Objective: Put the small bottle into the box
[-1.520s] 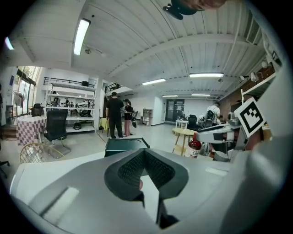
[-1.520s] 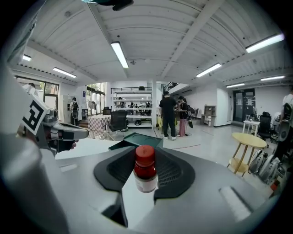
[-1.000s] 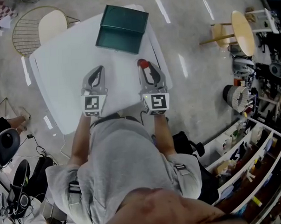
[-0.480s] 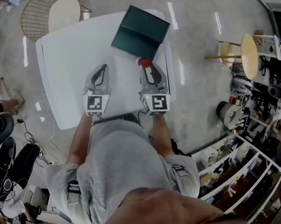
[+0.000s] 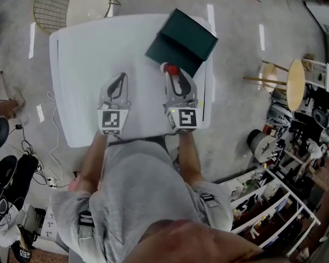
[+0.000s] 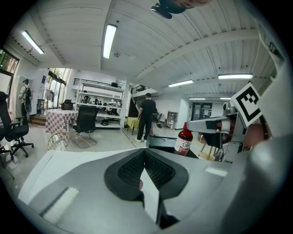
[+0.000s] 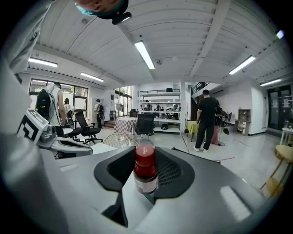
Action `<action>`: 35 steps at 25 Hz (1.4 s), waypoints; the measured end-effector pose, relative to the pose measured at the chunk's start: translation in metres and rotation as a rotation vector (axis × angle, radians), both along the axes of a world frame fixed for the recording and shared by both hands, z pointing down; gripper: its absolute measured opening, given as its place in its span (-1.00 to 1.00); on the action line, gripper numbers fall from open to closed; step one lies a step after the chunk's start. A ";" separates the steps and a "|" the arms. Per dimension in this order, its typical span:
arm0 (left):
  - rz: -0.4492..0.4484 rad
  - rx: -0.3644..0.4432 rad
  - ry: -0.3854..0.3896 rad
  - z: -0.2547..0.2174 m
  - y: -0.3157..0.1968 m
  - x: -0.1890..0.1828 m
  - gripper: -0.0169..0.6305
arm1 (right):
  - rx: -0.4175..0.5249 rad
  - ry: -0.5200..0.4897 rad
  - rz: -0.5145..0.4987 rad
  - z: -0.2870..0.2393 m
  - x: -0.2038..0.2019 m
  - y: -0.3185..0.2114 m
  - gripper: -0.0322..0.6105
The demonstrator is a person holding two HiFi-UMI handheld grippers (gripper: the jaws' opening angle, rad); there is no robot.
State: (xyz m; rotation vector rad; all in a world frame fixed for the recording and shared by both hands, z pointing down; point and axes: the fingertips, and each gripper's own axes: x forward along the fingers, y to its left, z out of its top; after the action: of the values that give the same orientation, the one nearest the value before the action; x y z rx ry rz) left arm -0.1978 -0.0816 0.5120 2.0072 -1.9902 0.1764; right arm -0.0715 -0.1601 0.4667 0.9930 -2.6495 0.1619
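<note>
Right gripper view: grips small bottle (image 7: 145,170) upright in half-closed right claw (image 7: 146,177), box (image 5: 185,37) just ahead; holds left claw (image 6: 143,165) closed, empty.

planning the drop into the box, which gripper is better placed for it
Right. The right gripper is shut on the bottle and sits just short of the box. The left gripper is shut, empty, and farther from the box.

Small bottle (image 5: 172,70) nearer the box (image 5: 186,37)
</note>
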 end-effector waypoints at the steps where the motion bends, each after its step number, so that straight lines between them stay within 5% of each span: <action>1: -0.001 -0.004 0.004 0.001 0.000 -0.001 -0.91 | -0.001 0.001 -0.002 0.000 -0.003 -0.001 -0.49; 35: -0.138 -0.095 -0.007 0.027 -0.018 -0.027 -0.91 | -0.124 0.019 -0.133 0.067 -0.059 -0.065 -0.49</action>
State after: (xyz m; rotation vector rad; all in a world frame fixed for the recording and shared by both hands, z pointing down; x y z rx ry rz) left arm -0.2251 -0.0999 0.5393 1.8062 -2.0751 0.2423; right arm -0.1306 -0.2254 0.5333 0.7734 -2.6415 0.2819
